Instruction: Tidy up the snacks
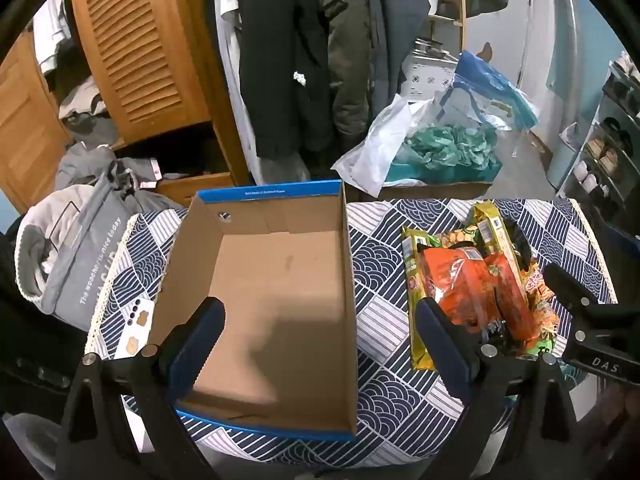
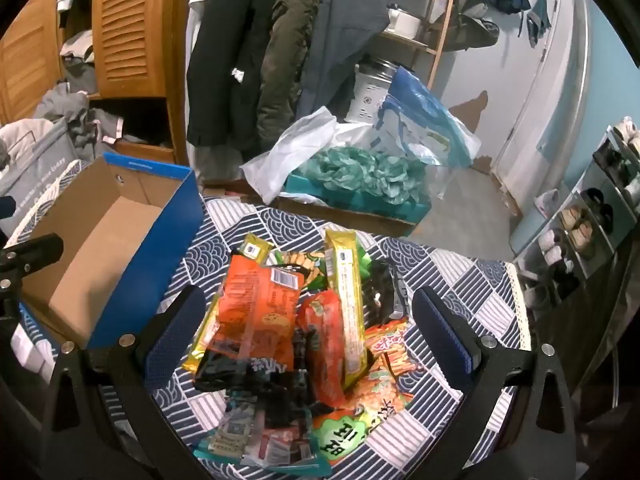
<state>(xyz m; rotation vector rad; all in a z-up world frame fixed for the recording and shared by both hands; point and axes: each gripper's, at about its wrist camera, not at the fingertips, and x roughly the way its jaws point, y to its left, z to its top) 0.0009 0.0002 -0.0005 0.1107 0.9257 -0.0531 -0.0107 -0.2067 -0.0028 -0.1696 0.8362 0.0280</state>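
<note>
Nearest, the left gripper (image 1: 320,344) hangs with its blue-padded fingers spread wide and nothing between them, straddling the near right wall of the cardboard box (image 1: 276,280). The right gripper (image 2: 308,344) is likewise spread and empty, poised over the snack pile (image 2: 296,332). The table (image 1: 384,320) wears a cloth of navy-and-white wave and stripe patches with a cream trim. The box is a rectangular shoebox with plain brown board inside and blue outside, lying on the left. Just right of it, apart from the box, crinkly foil packets lie heaped: orange packets (image 2: 260,312), long yellow packets (image 2: 348,304), a black packet (image 2: 380,292). Beyond the table, a carton of teal crumpled material (image 1: 448,148) sits on the floor, dark coats (image 1: 288,60) hang, and a slatted wooden door (image 1: 136,48) stands far left.
</note>
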